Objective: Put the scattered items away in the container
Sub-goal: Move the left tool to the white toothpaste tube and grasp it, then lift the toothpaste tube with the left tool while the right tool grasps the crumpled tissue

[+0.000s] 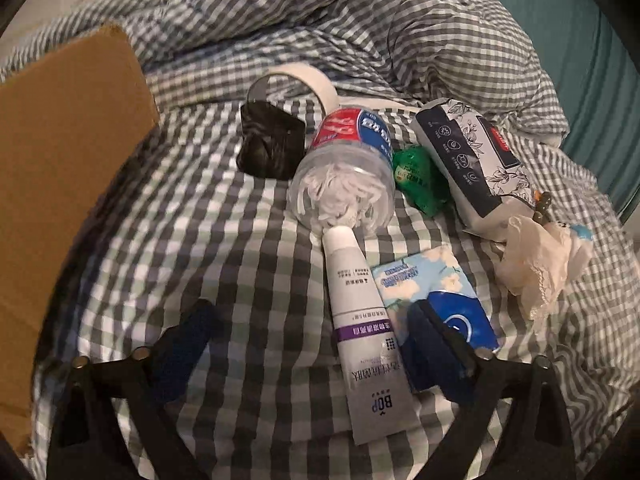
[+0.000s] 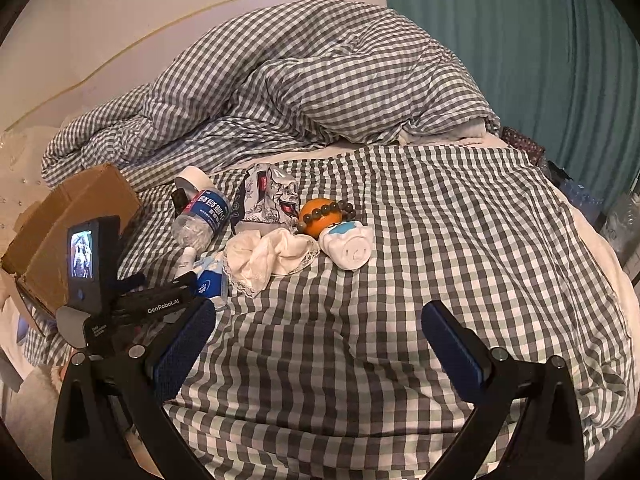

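Scattered items lie on a checked bed. In the left wrist view my left gripper [image 1: 308, 332] is open, its jaws straddling a white tube [image 1: 366, 344]; its right finger rests on a blue tissue pack [image 1: 436, 292]. Beyond lie a plastic bottle [image 1: 348, 172], a black object [image 1: 270, 146], a tape roll [image 1: 298, 80], a green item [image 1: 416, 178], a floral packet [image 1: 476, 160] and white cloth [image 1: 536, 264]. The cardboard box [image 1: 60, 184] stands at left. My right gripper [image 2: 316, 340] is open and empty over bare sheet, nearer than an orange [image 2: 320, 214] with beads and a white toy [image 2: 350, 246].
A crumpled checked duvet [image 2: 300, 84] is heaped at the back of the bed. A teal curtain [image 2: 520, 60] hangs at right. The left gripper's body with its screen [image 2: 86, 256] shows at the left of the right wrist view, next to the box [image 2: 76, 220].
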`<action>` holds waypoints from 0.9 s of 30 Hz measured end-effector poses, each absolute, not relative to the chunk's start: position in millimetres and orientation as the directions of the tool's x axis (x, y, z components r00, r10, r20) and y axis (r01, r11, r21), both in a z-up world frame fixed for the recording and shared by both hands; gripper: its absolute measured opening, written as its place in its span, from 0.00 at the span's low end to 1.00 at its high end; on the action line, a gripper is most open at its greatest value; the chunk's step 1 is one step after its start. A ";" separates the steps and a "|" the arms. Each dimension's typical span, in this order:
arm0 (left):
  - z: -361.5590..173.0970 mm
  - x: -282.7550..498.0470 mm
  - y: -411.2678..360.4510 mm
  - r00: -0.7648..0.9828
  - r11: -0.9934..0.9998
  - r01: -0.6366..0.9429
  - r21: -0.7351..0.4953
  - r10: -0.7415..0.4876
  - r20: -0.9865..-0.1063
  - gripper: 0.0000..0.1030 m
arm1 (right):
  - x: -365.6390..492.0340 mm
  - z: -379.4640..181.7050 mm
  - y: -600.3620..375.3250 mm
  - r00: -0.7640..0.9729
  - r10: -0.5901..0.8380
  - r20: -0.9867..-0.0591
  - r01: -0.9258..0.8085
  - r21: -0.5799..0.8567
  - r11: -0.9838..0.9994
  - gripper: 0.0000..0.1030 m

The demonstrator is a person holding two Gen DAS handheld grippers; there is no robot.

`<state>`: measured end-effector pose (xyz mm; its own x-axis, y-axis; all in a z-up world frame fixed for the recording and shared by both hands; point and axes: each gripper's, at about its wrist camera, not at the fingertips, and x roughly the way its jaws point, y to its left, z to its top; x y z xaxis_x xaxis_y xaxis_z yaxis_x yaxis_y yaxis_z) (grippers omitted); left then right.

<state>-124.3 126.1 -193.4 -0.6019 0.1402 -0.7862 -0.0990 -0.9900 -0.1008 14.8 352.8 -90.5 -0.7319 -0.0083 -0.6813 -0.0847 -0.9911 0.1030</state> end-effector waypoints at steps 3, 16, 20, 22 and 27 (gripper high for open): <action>-195.1 -123.8 121.9 -0.592 -0.994 -0.087 -0.068 0.107 -0.799 0.85 | 16.0 -88.2 352.3 -0.735 -0.010 -0.678 -0.083 0.105 -0.991 0.99; -194.3 -107.0 152.6 -0.621 -0.970 -0.231 0.077 0.086 -0.779 0.08 | 14.6 -93.4 342.8 -0.719 -0.013 -0.695 -0.080 0.101 -0.992 1.00; -177.1 -94.1 140.8 -0.664 -0.977 -0.198 0.084 0.071 -0.744 0.07 | 8.6 -100.5 340.5 -0.707 -0.001 -0.708 -0.082 0.084 -0.993 0.99; -165.6 -87.4 136.0 -0.685 -0.977 -0.192 0.094 0.065 -0.725 0.07 | 3.6 -104.3 338.0 -0.700 -0.002 -0.714 -0.082 0.084 -0.993 0.99; -138.4 -79.4 125.4 -0.689 -0.979 -0.190 0.071 0.082 -0.720 0.07 | -19.3 -111.4 320.8 -0.695 -0.015 -0.719 -0.063 0.082 -0.995 0.99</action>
<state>-79.4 125.4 -138.4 -0.6894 0.0821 -0.7197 -0.1903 -0.9792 0.0706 -19.3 320.8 -111.4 -0.6952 -0.0151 -0.7186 -0.0626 -0.9947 0.0816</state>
